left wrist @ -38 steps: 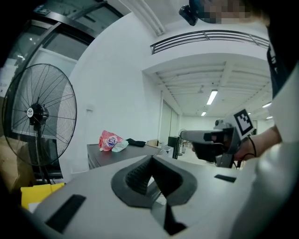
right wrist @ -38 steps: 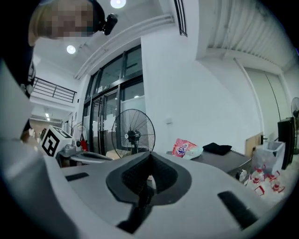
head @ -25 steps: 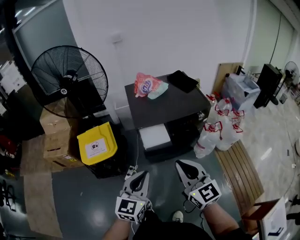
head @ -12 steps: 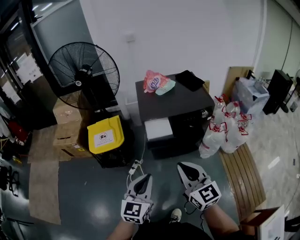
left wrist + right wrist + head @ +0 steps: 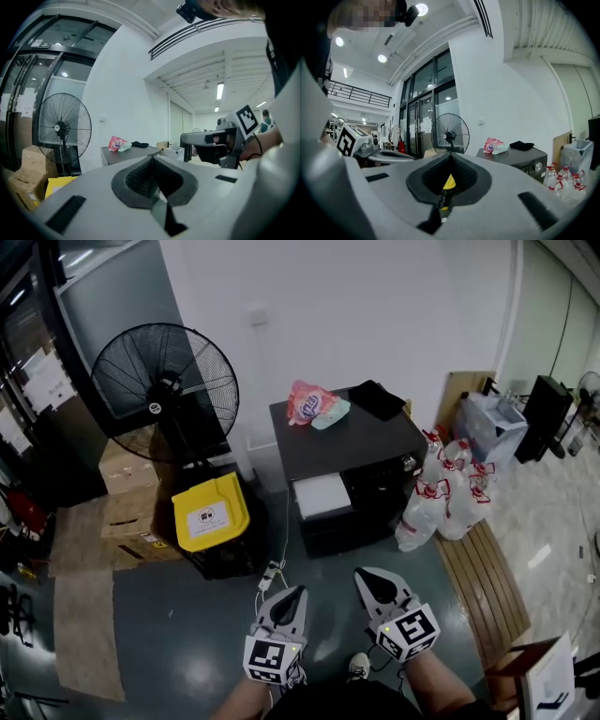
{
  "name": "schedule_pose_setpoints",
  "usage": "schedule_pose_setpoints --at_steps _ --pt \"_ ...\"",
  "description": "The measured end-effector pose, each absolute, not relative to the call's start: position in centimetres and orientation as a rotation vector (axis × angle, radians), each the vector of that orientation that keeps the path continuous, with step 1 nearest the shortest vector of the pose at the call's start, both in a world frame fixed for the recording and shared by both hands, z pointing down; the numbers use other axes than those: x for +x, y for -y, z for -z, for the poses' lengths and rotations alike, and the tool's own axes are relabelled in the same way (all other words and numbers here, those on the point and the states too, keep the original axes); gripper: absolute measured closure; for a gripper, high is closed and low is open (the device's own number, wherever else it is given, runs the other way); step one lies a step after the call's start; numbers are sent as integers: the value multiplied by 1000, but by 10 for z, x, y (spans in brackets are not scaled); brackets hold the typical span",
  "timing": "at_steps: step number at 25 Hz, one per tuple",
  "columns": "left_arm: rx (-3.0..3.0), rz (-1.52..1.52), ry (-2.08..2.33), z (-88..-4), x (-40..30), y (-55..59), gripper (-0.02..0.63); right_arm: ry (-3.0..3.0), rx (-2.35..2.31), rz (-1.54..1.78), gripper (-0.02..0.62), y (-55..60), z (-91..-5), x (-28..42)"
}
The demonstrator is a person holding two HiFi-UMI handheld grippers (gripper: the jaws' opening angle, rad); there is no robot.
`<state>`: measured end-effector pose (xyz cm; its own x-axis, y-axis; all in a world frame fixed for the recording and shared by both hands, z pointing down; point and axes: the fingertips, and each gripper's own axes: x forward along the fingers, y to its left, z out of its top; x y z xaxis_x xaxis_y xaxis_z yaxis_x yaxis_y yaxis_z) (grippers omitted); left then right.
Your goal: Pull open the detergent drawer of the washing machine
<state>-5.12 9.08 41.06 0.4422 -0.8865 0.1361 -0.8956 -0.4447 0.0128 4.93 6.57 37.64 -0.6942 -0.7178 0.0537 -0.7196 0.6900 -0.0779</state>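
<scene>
Nearest, holds left gripper and right gripper pinched shut on nothing, side by side, well apart from the washing machine beyond, pale detergent drawer at its front's upper left; risks butting, not hooking, that drawer if brought in shut.

A dark washing machine stands upright by the far wall, its white detergent drawer at the front left.
</scene>
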Motion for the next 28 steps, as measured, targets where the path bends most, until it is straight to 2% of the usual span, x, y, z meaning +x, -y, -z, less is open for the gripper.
schedule_pose_setpoints --at_steps 12,28 --pt "2648 -131 1467 -411 -74 -92 600 2770 1356 -150 591 -78 -378 31" --pt "2662 -142 1422 -411 -62 -90 600 2757 1382 -166 591 -84 -380 38"
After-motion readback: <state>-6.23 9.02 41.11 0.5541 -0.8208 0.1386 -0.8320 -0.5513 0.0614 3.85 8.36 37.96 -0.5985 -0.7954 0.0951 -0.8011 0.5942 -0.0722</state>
